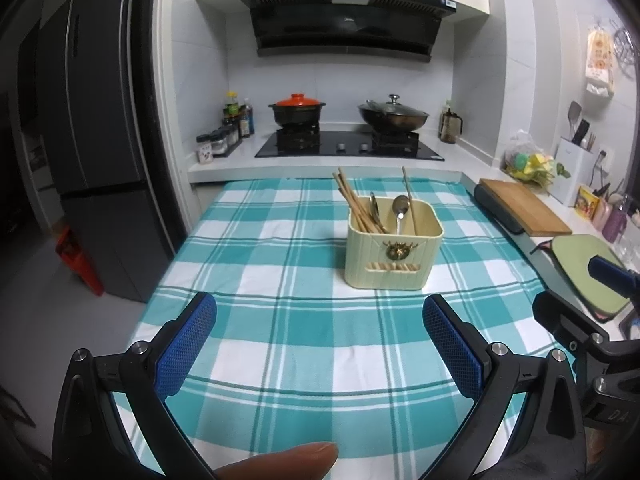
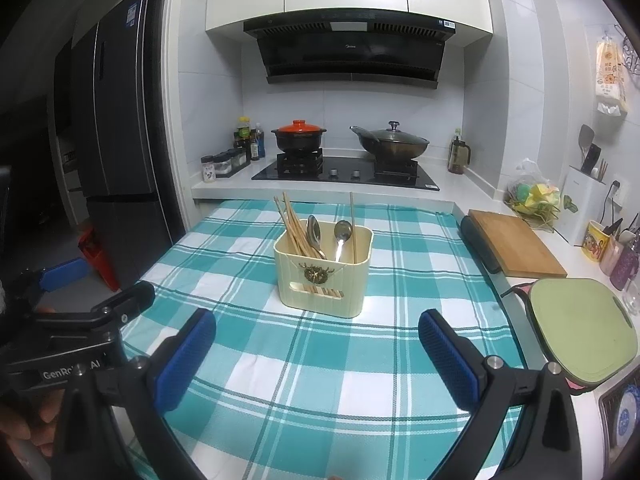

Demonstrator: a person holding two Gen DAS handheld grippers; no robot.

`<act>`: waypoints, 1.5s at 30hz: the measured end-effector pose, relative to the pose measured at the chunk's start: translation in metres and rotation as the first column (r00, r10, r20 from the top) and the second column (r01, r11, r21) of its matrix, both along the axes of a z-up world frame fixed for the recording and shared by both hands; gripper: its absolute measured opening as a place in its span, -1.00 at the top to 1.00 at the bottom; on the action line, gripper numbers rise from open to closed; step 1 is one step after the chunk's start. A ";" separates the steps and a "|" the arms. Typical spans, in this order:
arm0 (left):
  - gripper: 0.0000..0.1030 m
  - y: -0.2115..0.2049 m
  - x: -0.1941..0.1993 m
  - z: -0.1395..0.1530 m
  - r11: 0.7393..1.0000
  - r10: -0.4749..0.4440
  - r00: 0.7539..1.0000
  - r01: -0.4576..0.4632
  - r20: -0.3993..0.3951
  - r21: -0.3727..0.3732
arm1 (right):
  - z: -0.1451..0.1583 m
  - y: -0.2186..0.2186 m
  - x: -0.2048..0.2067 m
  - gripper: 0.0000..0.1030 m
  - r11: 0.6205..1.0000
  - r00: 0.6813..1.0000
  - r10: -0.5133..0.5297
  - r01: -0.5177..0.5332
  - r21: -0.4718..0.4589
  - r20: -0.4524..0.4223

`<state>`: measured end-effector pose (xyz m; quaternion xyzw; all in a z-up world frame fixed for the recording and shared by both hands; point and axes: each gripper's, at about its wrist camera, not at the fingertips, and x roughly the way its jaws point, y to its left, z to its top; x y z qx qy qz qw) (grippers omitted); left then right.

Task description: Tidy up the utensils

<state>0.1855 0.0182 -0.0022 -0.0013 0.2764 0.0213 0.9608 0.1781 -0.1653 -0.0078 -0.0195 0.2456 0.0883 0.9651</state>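
Note:
A cream utensil holder (image 1: 394, 254) stands on the teal checked cloth (image 1: 280, 320); it also shows in the right wrist view (image 2: 326, 276). Inside it are a bundle of wooden chopsticks (image 1: 354, 204), two metal spoons (image 1: 399, 210) and a single upright chopstick (image 1: 409, 196). In the right wrist view the chopsticks (image 2: 294, 224) lean left and the spoons (image 2: 342, 236) stand in the middle. My left gripper (image 1: 320, 320) is open and empty, well short of the holder. My right gripper (image 2: 318, 334) is open and empty, just in front of the holder.
A stove at the back holds an orange-lidded pot (image 1: 297, 110) and a wok (image 1: 393, 114). A wooden cutting board (image 2: 516, 246) and a green board (image 2: 580, 328) lie on the right counter. A fridge (image 1: 92, 140) stands at the left. Spice jars (image 1: 218, 144) sit by the stove.

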 end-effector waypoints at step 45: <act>-0.99 -0.004 0.002 -0.003 1.000 0.004 1.000 -0.003 -0.013 0.031 | 0.001 -0.001 -0.001 -1.00 1.000 1.000 -0.012 0.012 -0.005 -0.014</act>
